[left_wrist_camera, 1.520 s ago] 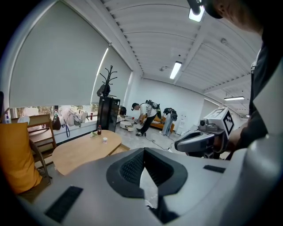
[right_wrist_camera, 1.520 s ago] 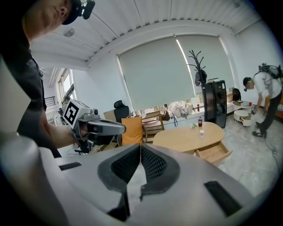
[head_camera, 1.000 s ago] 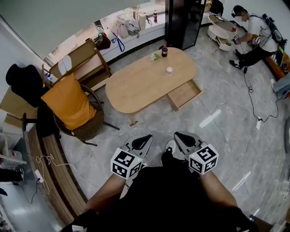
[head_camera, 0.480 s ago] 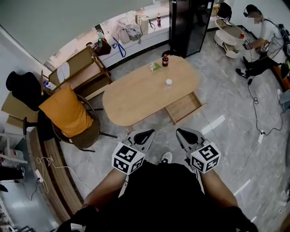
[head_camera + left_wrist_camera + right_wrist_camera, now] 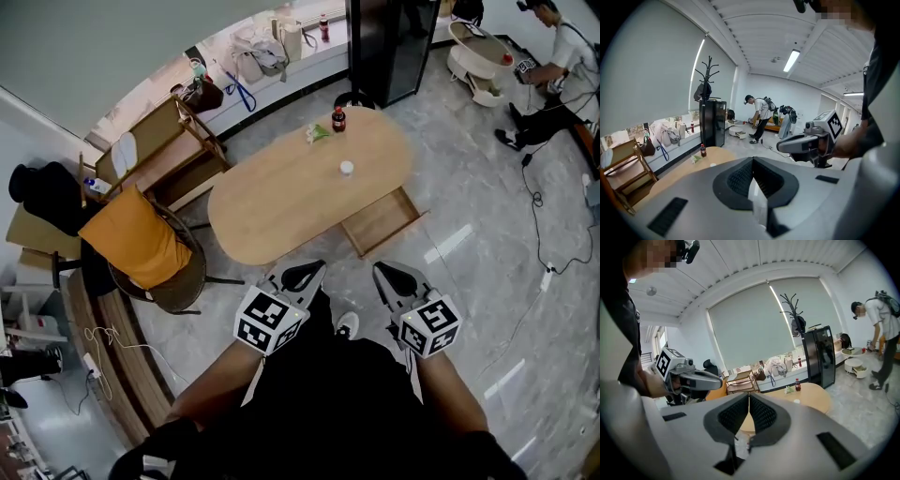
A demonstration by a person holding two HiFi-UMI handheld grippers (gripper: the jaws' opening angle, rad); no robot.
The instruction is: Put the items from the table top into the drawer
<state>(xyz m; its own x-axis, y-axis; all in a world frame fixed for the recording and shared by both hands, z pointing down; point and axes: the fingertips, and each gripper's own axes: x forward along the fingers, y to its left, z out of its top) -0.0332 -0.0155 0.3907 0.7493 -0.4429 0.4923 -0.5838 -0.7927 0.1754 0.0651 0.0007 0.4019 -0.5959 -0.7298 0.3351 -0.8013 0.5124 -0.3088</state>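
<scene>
Both the left tongs (image 5: pixel 302 277) and the right tongs (image 5: pixel 397 278) are pressed together, empty, well apart from the bench (image 5: pixel 272 206), so I think it best to approach beside the open drawer (image 5: pixel 380 220) and spread them before reaching the bottle (image 5: pixel 338 119) at the far end.

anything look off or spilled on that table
Nothing stands out. The oval wooden table looks orderly: the dark red-capped bottle stands upright and nothing is spilled. Its wooden drawer is pulled out, which suits the task.
</scene>
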